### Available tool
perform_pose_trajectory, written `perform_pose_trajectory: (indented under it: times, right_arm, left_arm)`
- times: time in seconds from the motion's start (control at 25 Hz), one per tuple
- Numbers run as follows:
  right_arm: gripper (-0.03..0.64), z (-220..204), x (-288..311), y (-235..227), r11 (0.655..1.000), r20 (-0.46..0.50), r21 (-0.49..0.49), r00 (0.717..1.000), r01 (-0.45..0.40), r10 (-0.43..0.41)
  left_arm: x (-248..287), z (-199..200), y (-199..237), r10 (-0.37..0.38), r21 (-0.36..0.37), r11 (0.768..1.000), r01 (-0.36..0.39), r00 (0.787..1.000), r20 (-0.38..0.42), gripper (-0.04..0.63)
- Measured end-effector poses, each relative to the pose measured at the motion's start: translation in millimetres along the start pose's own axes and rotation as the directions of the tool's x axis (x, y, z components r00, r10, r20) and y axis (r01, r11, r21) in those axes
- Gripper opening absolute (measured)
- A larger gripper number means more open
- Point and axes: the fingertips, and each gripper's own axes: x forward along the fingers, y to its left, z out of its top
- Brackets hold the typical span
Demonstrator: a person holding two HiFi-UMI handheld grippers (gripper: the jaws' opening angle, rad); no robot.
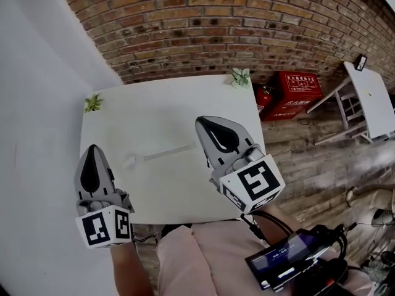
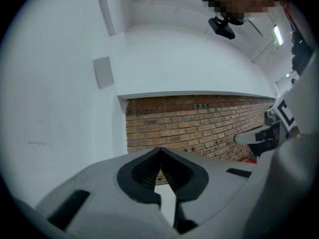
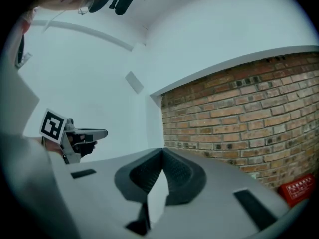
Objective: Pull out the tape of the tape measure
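Holding both grippers above the table (image 1: 160, 103), you've got nothing in either. L gripper (image 1: 92, 148): jaws clenched tip to tip, empty. R gripper (image 1: 200, 122): same, pinched together, empty. The tape measure (image 1: 129, 162) lies on the table btw the two, clear of both, case nearer the L one, its tape (image 1: 170, 152) drawn out twd the R one.

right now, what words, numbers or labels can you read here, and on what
No text reads clearly enough to quote.
red box: white print, too blurred.
tape: markings too small.
handheld screen: blurred.
marker cubes: square patterns, no words.
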Motion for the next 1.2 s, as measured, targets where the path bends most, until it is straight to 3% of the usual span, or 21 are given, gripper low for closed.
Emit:
perform_pose_trajectory:
  times: [1.2]
  right_arm:
    - [0.004, 2, -5, 12, 1.0, 0.0, -0.015, 1.0, 0.007, -0.007]
  left_arm:
    - [-9, 1, -13, -0.024, 0.012, 1.0, 0.025, 1.0, -0.014, 0.003]
